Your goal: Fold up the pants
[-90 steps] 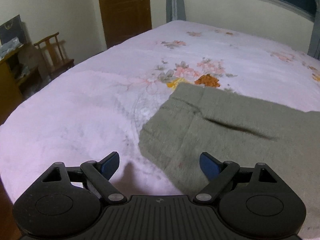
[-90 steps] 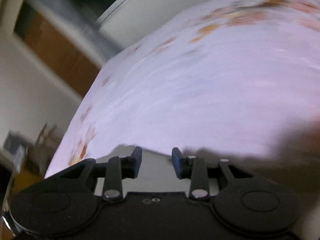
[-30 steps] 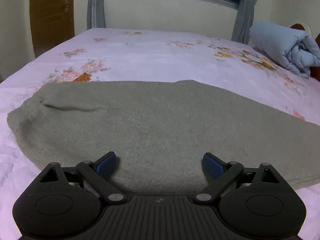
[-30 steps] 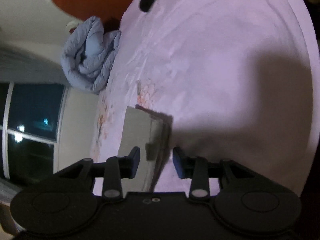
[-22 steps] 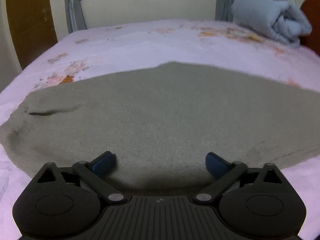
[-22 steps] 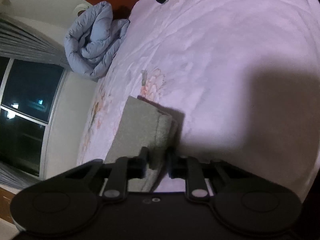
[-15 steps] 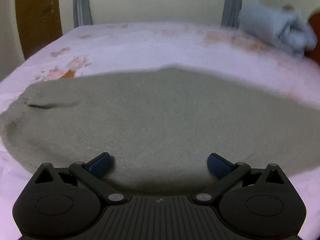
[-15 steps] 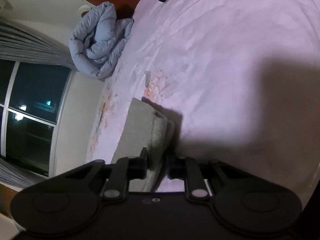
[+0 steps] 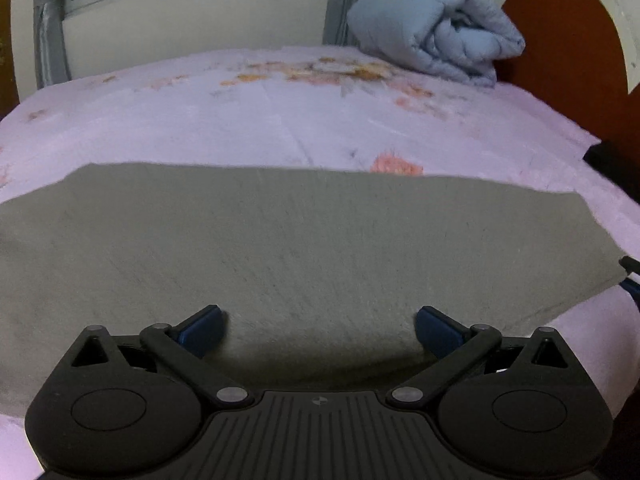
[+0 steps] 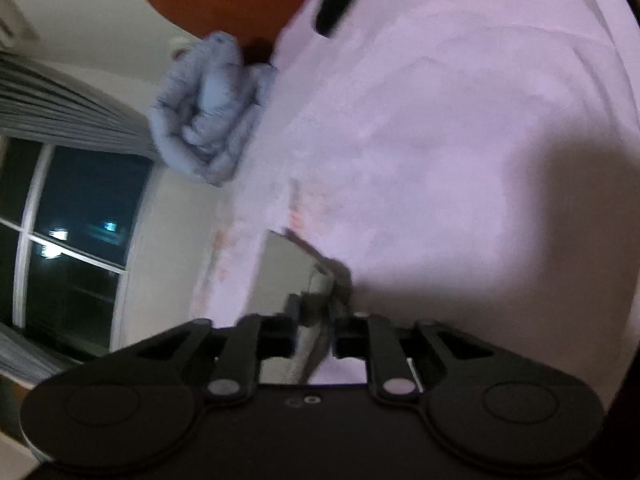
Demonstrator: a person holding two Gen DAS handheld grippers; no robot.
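The grey pants (image 9: 304, 248) lie flat across the near bed (image 9: 280, 120). The right tool (image 10: 314, 320) has just clenched their right-hand end; the left tool (image 9: 318, 326) hovers released above the near edge. Next, probably carry that end leftward.

One pair of grey-green knitted pants (image 9: 304, 248) lies folded flat on one bed covered by a single pale pink sheet with orange flower prints (image 9: 280, 112), and one rolled-up light blue quilt (image 9: 436, 36) sits at the far corner beside one rounded reddish-brown wooden headboard (image 9: 568, 40). Two black two-finger grippers with blue pads are present, one left gripper (image 9: 318, 322) and one right gripper (image 10: 314, 320). One dark window (image 10: 68, 240) shows, flanked by two grey curtains (image 9: 48, 28).
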